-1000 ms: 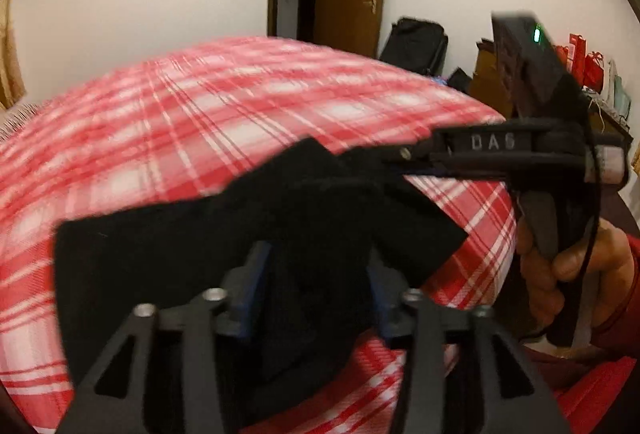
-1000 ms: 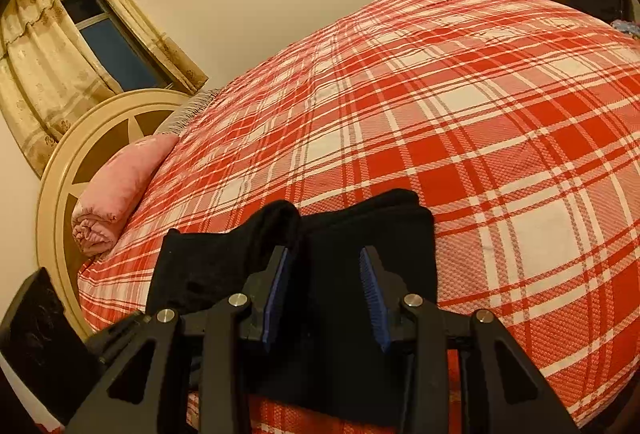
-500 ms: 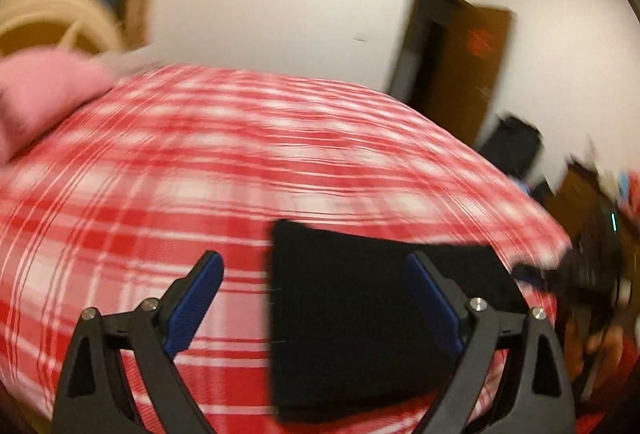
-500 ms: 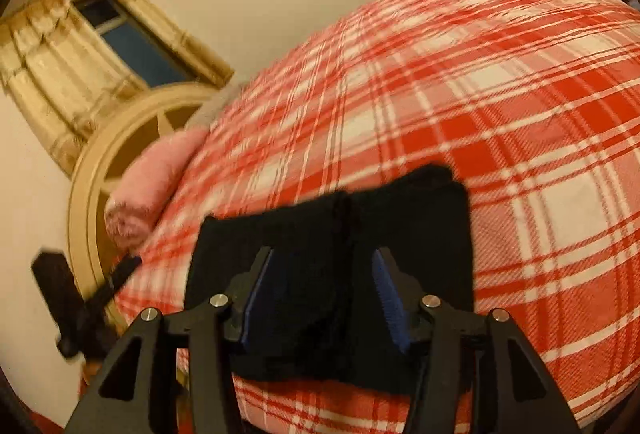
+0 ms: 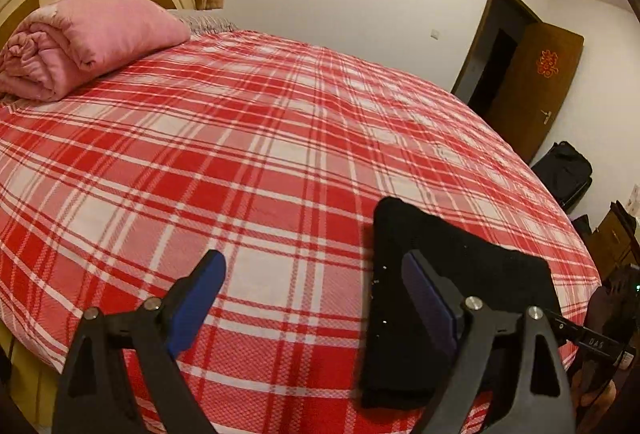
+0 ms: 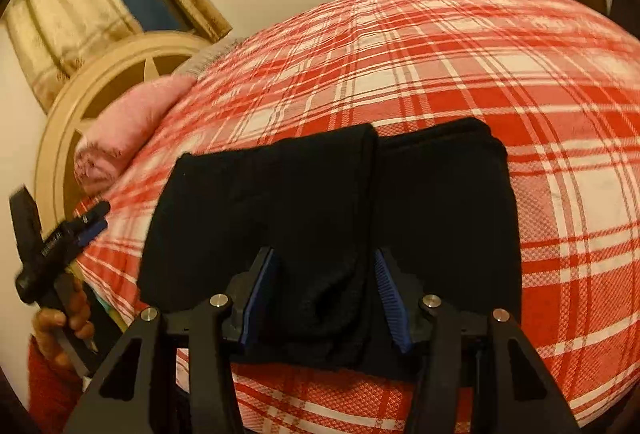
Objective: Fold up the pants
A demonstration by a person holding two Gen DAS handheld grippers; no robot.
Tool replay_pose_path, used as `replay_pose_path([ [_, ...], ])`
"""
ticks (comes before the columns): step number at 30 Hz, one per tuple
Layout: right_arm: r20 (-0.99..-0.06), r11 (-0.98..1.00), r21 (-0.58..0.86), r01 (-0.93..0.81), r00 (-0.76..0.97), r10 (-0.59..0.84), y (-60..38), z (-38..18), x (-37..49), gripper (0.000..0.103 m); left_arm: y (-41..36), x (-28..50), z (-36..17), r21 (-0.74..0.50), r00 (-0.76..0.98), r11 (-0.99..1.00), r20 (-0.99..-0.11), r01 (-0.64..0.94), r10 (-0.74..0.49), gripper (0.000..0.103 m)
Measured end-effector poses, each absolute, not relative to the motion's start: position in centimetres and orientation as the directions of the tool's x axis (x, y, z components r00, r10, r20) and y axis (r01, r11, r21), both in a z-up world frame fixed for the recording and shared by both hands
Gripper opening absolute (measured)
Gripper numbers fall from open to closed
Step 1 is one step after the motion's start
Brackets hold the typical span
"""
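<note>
Pants (image 6: 332,218) lie folded compact on bed (image 5: 280,138), looks nearly done; left gripper (image 5: 316,290) wide, empty, right gripper (image 6: 320,286) part-open over the fold.

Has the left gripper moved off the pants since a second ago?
Yes. The left gripper, open now, has swung left off the pants, toward the pink pillow.

The left hand-held gripper (image 5: 312,298) hangs with its blue-padded jaws spread wide, nothing between them. The right hand-held gripper (image 6: 324,294) has its jaws partly apart, dark cloth lying between the pads. A bare hand (image 6: 64,322) grips the left handle.
</note>
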State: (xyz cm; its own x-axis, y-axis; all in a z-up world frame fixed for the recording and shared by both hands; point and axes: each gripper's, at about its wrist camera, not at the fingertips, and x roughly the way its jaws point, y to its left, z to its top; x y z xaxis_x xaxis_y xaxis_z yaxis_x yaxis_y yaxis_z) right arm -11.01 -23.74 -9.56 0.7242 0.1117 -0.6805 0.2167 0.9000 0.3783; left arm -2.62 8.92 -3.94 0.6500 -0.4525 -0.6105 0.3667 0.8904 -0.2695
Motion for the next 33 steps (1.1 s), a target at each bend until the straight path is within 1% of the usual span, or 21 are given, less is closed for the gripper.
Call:
replay_pose_path([
  [1,-0.685,0.911,0.36,0.202,0.72,0.111,-23.4,-9.5,-10.9,0.042,8.7,-2.7,-4.0,-0.268,0.646,0.889,-0.612,0.373,-0.456,0.091],
  [2,-0.69,0.92,0.339,0.197,0.717,0.101,-23.1,-9.5,-10.8,0.041,8.5,-2.7,-3.9,-0.267,0.645,0.887,-0.611,0.377,-0.458,0.091],
  [3,-0.69,0.928,0.319,0.194,0.718,0.087,-22.9,-9.3,-10.8,0.036,8.4,-2.8,-3.9,-0.265,0.645,0.886,-0.61,0.381,-0.46,0.091],
  [4,-0.688,0.934,0.304,0.188,0.721,0.078,-22.8,-9.2,-10.9,0.029,8.2,-2.9,-3.8,-0.265,0.643,0.884,-0.61,0.385,-0.462,0.091],
  [6,-0.683,0.941,0.287,0.18,0.727,0.069,-22.8,-8.7,-10.9,0.022,8.1,-2.9,-3.7,-0.266,0.641,0.883,-0.61,0.387,-0.465,0.091],
  [7,-0.676,0.948,0.274,0.165,0.734,0.067,-22.8,-8.1,-11.0,0.019,8.0,-2.9,-3.6,-0.267,0.64,0.882,-0.61,0.389,-0.467,0.091],
  [10,-0.645,0.961,0.249,0.121,0.761,0.071,-23.0,-6.1,-11.5,0.017,7.7,-3.0,-3.2,-0.264,0.64,0.88,-0.608,0.395,-0.47,0.091],
  [13,-0.612,0.964,0.248,0.1,0.787,0.075,-24.0,-4.0,-12.3,0.017,7.1,-3.1,-2.6,-0.256,0.644,0.875,-0.598,0.41,-0.477,0.091],
  [16,-0.62,0.971,0.219,0.1,0.783,0.059,-25.6,-3.2,-13.1,0.017,6.2,-3.1,-2.1,-0.25,0.642,0.867,-0.591,0.431,-0.489,0.091],
  [19,-0.667,0.972,0.182,0.151,0.745,0.009,-27.3,-4.6,-13.7,0.017,5.0,-3.0,-2.2,-0.251,0.627,0.859,-0.597,0.445,-0.5,0.091],
  [23,-0.727,0.952,0.207,0.227,0.687,-0.006,-29.5,-8.6,-14.2,0.017,3.3,-3.3,-2.6,-0.239,0.602,0.846,-0.613,0.477,-0.512,0.091],
  [25,-0.7,0.948,0.21,0.24,0.714,-0.025,-29.4,-9.1,-14.7,0.02,2.3,-3.4,-3.3,-0.228,0.585,0.846,-0.635,0.481,-0.504,0.091],
  [27,-0.702,0.953,0.184,0.242,0.711,-0.046,-29.1,-9.0,-14.7,0.025,1.4,-3.5,-4.0,-0.224,0.563,0.844,-0.659,0.487,-0.499,0.091],
  [30,-0.722,0.947,0.169,0.272,0.688,-0.069,-29.9,-8.3,-14.9,0.041,0.0,-4.1,-5.0,-0.182,0.548,0.84,-0.685,0.51,-0.481,0.091],
  [31,-0.714,0.934,0.167,0.314,0.692,-0.105,-30.4,-7.6,-15.3,0.042,-0.3,-4.4,-5.2,-0.163,0.547,0.842,-0.693,0.515,-0.469,0.091],
  [33,-0.668,0.921,0.135,0.366,0.72,-0.189,-30.6,-5.9,-15.9,0.042,-0.8,-4.9,-6.0,-0.124,0.54,0.841,-0.715,0.527,-0.444,0.091],
])
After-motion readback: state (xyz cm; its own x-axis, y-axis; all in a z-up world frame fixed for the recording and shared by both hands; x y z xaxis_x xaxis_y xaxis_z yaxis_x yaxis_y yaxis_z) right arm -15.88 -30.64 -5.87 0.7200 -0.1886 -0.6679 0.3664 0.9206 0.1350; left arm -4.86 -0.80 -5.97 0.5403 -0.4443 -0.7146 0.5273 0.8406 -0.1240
